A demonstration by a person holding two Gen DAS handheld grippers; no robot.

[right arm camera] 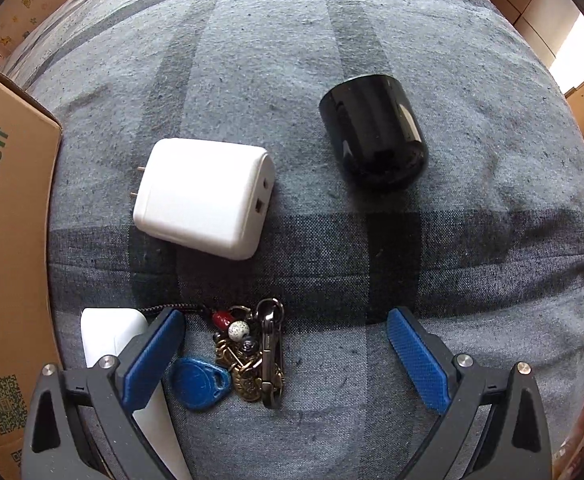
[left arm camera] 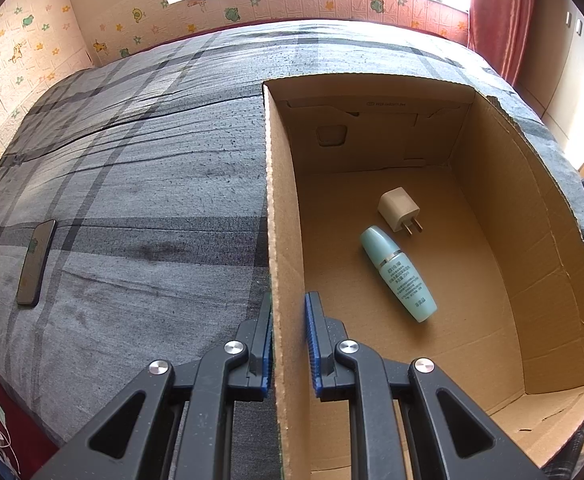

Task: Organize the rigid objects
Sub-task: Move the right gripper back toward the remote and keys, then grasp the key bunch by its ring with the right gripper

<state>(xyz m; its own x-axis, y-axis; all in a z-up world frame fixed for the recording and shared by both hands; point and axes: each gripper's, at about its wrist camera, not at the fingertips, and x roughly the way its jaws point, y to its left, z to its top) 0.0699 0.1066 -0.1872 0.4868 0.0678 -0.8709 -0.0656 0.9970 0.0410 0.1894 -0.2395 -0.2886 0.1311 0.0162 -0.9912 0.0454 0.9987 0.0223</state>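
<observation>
The brown cardboard box sat open on the bed. Inside lay a green bottle beside a small white plug. Outside lay a big white charger, a black cup on its side, and keys.

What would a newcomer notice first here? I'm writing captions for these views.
Probably the open cardboard box on the plaid bedspread, its wall clamped by the left gripper, with a teal bottle and small charger inside. Next, the right gripper open over a key bunch, with a white charger and a black cylinder beyond.
</observation>
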